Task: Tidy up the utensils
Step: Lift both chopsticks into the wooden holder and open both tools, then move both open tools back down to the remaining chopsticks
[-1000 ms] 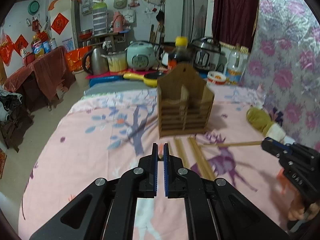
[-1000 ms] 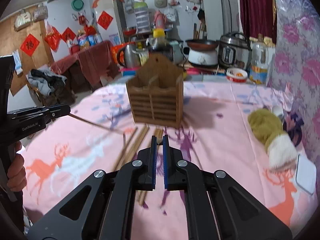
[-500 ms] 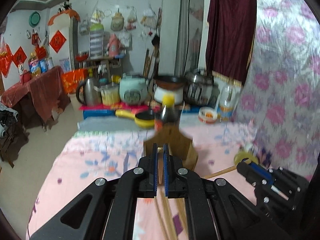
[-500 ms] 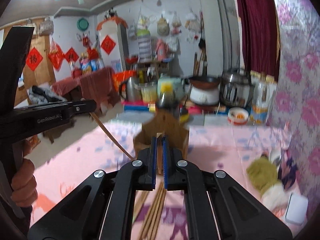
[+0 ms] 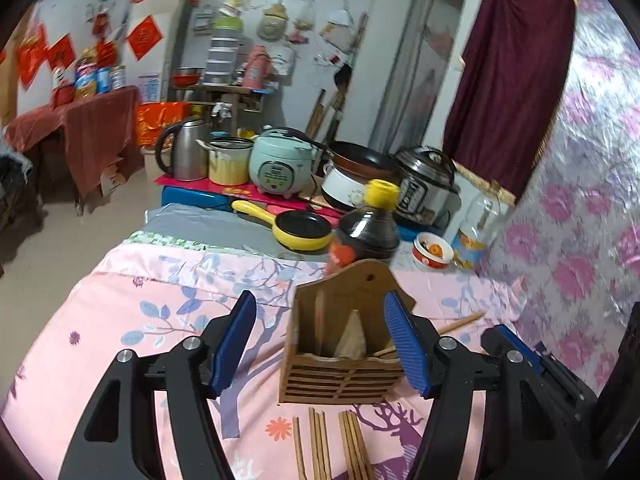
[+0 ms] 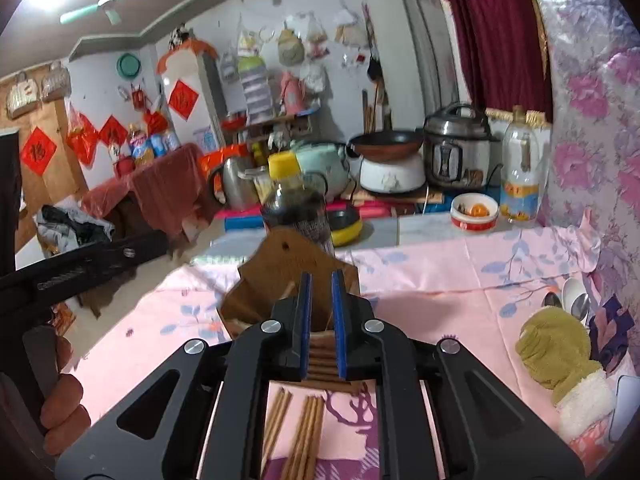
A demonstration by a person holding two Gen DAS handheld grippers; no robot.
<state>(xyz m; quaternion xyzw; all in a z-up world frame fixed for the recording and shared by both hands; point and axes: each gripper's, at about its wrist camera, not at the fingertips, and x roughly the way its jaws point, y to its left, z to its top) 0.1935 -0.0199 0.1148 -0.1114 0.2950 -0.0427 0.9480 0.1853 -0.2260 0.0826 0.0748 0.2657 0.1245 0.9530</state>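
Observation:
A wooden utensil holder [image 5: 344, 344] stands on the pink tablecloth; it also shows in the right wrist view [image 6: 280, 276]. My left gripper [image 5: 326, 342] is open wide above the holder and holds nothing. A chopstick [image 5: 320, 326] stands in the holder's left slot. My right gripper [image 6: 320, 300] hovers over the holder with its jaws a small gap apart; a chopstick [image 6: 287, 291] leans in the holder just past its tips. Several chopsticks [image 5: 332, 444] lie on the cloth in front of the holder, also in the right wrist view [image 6: 298, 428].
A dark sauce bottle [image 5: 368, 236] with a yellow cap stands right behind the holder. A yellow pan [image 5: 298, 228], cookers and a kettle [image 5: 182, 154] line the far side. A stuffed toy [image 6: 560, 360] and spoons [image 6: 572, 300] lie at the right, by the flowered wall.
Both grippers were shut on chopsticks and lifted them over the holder. Now the left jaws have opened wide and its chopstick stands in the holder. The right jaws have parted slightly.

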